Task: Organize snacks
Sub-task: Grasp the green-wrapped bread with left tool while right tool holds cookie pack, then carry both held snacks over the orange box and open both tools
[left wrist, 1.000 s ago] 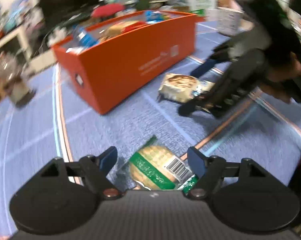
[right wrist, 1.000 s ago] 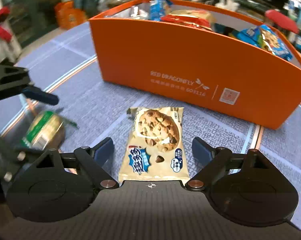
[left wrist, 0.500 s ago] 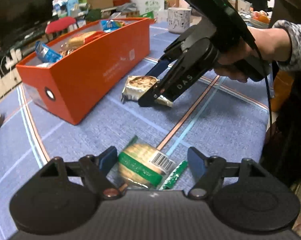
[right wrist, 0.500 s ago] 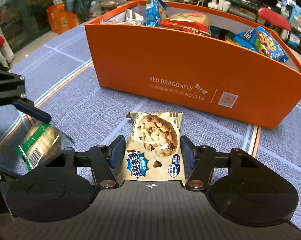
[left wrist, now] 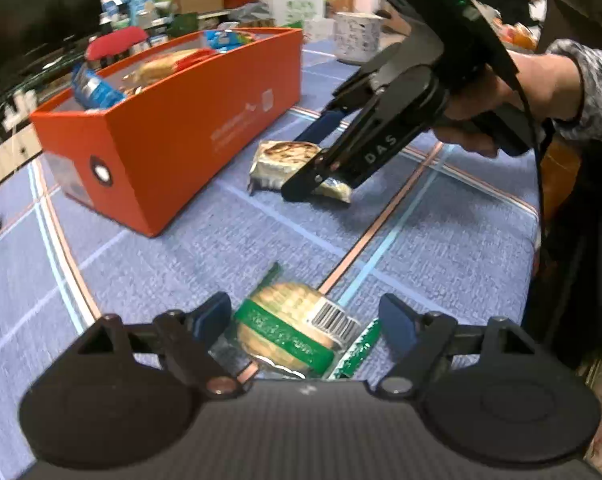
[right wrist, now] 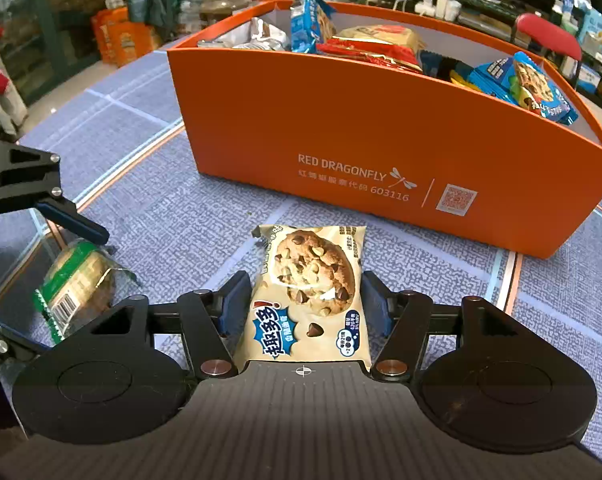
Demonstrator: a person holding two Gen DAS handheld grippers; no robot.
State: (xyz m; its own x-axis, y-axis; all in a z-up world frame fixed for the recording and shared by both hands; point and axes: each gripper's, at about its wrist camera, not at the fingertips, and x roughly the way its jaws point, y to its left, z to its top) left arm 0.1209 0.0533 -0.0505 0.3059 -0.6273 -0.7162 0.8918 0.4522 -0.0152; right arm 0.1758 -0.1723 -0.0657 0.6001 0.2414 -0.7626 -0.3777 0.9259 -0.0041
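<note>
Cookie packet [right wrist: 307, 296] near end hidden under right tool [right wrist: 304, 308] body. Green-banded packet [left wrist: 291, 330] lower part cut off behind left tool [left wrist: 303, 322] body; label text too blurred to read. Orange box [left wrist: 205, 128] contents partly hidden by its wall. Background clutter blurred. Person cropped past sleeve [left wrist: 593, 92].

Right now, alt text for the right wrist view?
The right tongs are closed on a chocolate-chip cookie packet lying on the blue tablecloth. Behind it stands an orange box full of snacks; at left, the left tongs straddle a green-wrapped biscuit packet.
</note>
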